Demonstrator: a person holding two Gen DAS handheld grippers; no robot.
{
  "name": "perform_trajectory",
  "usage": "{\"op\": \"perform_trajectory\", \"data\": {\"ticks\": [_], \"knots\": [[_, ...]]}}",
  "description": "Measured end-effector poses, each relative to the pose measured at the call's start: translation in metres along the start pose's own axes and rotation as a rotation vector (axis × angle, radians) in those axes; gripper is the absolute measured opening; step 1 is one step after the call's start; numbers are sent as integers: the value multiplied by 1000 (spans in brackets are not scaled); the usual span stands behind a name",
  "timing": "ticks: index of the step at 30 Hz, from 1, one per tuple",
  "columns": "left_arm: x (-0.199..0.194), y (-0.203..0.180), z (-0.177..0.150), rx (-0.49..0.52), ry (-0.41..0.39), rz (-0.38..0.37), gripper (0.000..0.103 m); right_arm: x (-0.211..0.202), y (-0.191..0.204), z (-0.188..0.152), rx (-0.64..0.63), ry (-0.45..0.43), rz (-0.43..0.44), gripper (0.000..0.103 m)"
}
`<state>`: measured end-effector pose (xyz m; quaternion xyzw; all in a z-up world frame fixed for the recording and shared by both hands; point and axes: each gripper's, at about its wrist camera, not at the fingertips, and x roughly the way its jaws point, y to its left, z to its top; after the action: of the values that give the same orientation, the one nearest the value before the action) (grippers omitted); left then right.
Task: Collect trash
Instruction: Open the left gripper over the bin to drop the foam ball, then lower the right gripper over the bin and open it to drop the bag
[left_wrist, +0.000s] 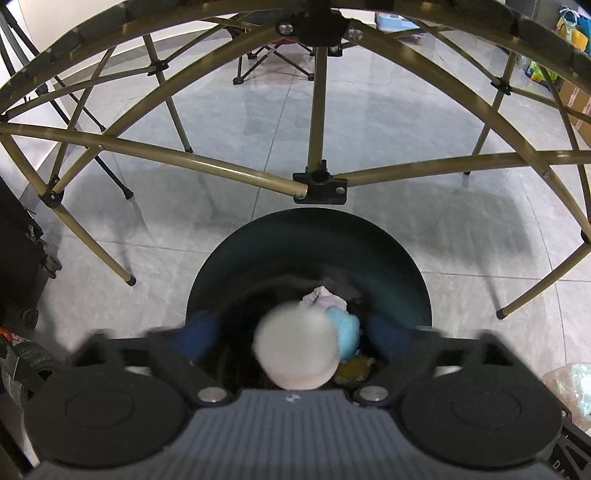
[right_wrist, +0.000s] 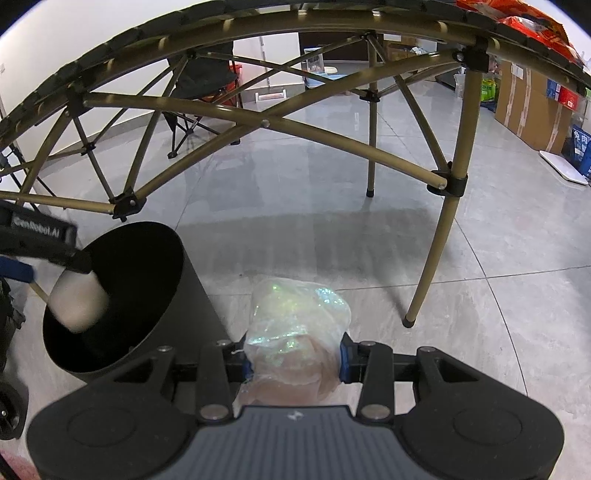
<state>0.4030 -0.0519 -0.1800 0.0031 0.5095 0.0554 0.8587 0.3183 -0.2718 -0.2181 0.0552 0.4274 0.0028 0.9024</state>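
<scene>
A black round trash bin (left_wrist: 406, 280) stands on the grey tiled floor; it also shows in the right wrist view (right_wrist: 155, 258). My left gripper (left_wrist: 295, 332) is open over the bin's mouth. A blurred white cup-like piece (left_wrist: 295, 350) is free between its fingers, over the bin; it shows in the right wrist view (right_wrist: 77, 302) too. Inside the bin lie crumpled white, blue (left_wrist: 347, 328) and yellowish scraps. My right gripper (right_wrist: 295, 360) is shut on a crumpled clear plastic bag (right_wrist: 299, 314), held to the right of the bin.
A folding table's gold metal legs and cross braces (left_wrist: 317, 110) arch over the bin, also seen in the right wrist view (right_wrist: 454, 184). A folding chair (right_wrist: 199, 81) stands behind. Cardboard boxes (right_wrist: 532, 107) stand at the far right. A black wheeled case (left_wrist: 18, 266) stands at the left.
</scene>
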Motion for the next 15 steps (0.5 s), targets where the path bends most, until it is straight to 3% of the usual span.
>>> {"op": "perform_trajectory", "data": {"ticks": [15], "knots": [[-7, 30, -3, -27, -4, 0, 103, -3, 32, 2, -58, 11, 13, 39]]}}
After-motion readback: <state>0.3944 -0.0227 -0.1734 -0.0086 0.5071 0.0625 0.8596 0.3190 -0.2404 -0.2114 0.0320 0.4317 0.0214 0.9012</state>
